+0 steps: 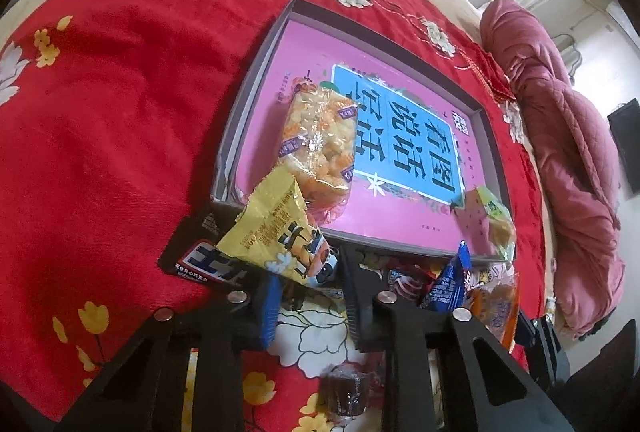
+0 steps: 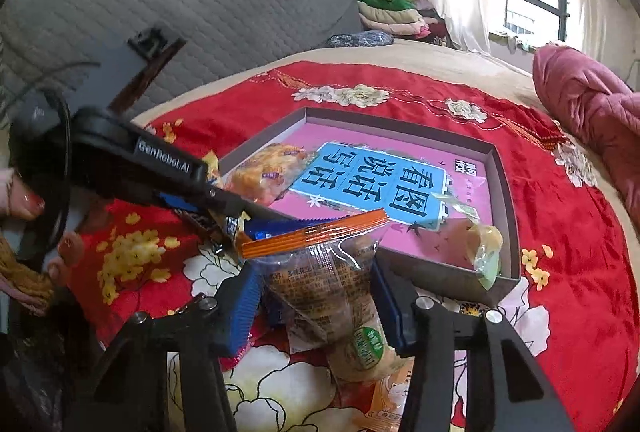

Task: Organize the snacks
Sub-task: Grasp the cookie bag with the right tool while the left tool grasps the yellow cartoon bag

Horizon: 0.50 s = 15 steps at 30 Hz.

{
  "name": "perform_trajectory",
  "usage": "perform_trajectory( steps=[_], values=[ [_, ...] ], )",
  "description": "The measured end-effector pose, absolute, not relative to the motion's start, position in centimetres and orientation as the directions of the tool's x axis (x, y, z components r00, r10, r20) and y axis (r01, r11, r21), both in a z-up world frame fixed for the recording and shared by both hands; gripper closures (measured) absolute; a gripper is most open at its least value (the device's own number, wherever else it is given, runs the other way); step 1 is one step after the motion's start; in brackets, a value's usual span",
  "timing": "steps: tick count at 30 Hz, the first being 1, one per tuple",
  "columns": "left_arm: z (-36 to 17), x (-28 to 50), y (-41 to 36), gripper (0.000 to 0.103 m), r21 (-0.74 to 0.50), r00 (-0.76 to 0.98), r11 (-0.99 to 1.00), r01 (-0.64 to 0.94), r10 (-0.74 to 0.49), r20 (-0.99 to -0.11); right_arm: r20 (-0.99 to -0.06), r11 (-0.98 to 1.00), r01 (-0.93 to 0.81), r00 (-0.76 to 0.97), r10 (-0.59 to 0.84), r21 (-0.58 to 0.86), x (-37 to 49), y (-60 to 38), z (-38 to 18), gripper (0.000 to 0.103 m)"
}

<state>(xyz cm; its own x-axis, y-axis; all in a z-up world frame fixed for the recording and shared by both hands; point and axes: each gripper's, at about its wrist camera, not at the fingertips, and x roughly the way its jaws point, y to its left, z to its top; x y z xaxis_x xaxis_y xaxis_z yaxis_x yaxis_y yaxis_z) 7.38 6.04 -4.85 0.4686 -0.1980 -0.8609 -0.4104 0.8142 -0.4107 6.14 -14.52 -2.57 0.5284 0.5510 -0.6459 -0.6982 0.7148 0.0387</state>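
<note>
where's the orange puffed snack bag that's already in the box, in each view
Left wrist view: orange puffed snack bag lies centre frame, in the box's near-left corner.
Right wrist view: the same bag sits left of centre, just beyond the left claw.
Shared landmark: the blue label inside the box.

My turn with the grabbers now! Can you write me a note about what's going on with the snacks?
Left gripper: shut on the yellow snack packet, just outside the box's near edge.
Right gripper: closed around the clear packet with the orange seal, also outside the box.
Done: the orange puffed-snack bag and a small green-wrapped snack already lie in the shallow box on the red bedspread.
Left: put both held packets in the box, then the loose ones in front of it, such as the blue packet and the dark jelly cup.
</note>
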Motion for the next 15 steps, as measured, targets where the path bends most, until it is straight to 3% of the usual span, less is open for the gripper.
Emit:
perform_trajectory(
  steps=[15],
  values=[
    [-3.6,5.9,5.9,0.086,-0.476,0.513,0.812,-0.337,-0.265,-0.816,-0.611,0.739,-0.653,0.519,0.598,0.168,6.9,-16.7,-1.6,0.051]
  ],
)
